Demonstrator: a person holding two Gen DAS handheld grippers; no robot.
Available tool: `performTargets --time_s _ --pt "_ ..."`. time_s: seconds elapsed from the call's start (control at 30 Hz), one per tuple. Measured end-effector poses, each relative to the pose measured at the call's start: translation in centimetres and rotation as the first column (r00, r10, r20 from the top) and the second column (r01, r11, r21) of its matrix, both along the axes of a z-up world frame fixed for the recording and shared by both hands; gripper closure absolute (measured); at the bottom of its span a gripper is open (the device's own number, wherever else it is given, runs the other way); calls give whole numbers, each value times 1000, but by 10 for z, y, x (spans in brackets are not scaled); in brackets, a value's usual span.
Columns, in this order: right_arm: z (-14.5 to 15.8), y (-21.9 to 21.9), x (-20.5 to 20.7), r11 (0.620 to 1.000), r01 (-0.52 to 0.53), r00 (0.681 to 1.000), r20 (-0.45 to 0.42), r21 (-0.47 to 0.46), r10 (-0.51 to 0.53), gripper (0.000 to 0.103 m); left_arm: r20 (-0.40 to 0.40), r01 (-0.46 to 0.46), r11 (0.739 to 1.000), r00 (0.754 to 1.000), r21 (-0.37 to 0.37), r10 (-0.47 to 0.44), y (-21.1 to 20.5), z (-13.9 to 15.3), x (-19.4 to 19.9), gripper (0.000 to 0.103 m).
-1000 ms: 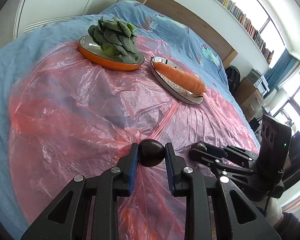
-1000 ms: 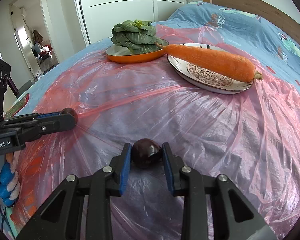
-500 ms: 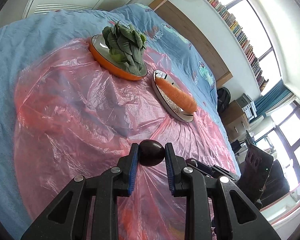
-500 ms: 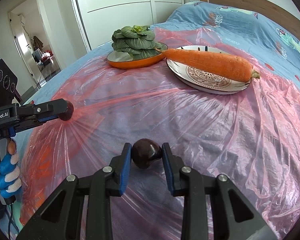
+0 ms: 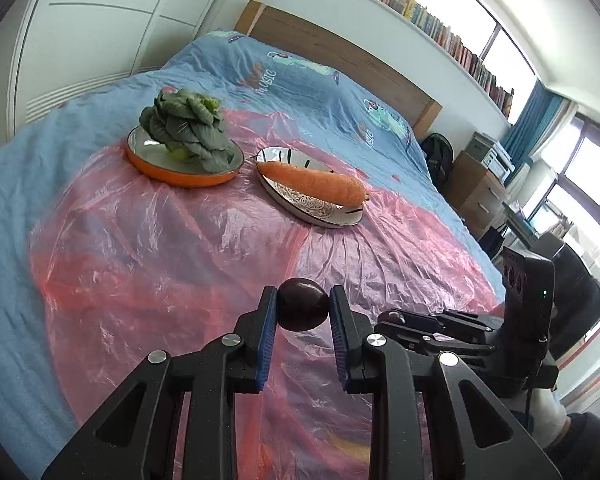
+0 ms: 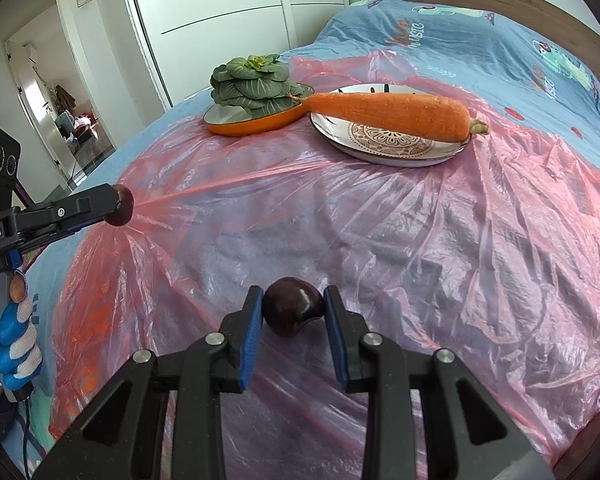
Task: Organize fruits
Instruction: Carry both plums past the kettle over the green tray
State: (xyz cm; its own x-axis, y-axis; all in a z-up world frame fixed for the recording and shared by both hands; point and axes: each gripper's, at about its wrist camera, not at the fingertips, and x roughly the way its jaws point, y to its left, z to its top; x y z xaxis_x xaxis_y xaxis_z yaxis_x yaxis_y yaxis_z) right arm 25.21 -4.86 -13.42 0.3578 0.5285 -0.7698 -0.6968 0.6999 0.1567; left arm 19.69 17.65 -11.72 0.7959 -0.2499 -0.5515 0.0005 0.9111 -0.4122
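Two dark purple, glossy plums. The left tool (image 5: 303, 312) pinches one plum (image 5: 303, 309) above the pink plastic sheet (image 5: 172, 248); the right tool (image 6: 294, 312) pinches the other plum (image 6: 293, 306), also between its fingertips.

Dark purple fruits (image 6: 294, 306), orange carrot (image 6: 388, 110), brown-patterned plate (image 6: 392, 154), pink sheet (image 6: 380, 220)

A home bedroom: bed (image 5: 308, 80), wardrobe (image 6: 236, 8), bookshelf (image 5: 440, 28).
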Motion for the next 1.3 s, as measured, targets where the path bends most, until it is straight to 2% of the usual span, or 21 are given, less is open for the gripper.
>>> performTargets --time_s 0.07,0.2,0.5,0.73,1.0,1.3 --pt "3 -4 -5 1000 4 1000 2 -5 -4 58 17 20 998 1000 62 -21 -13 8 -3 81" --pt "7 -13 -12 1000 16 1000 -3 -5 -16 58 18 33 992 999 120 -35 -26 14 -8 81" --pt "13 -34 -48 999 33 999 -29 -2 -33 58 -61 76 986 996 149 -67 -36 12 -39 81" --pt "24 -58 -92 998 58 997 -48 0 -58 58 -123 147 972 984 181 -125 -67 17 -71 81" --pt "45 -98 -141 994 107 993 -44 -17 -108 57 -157 247 941 964 231 -215 -129 33 -101 81" --pt "69 -167 -178 974 223 975 -14 -42 -224 57 -183 357 897 931 262 -316 -202 51 -129 81"
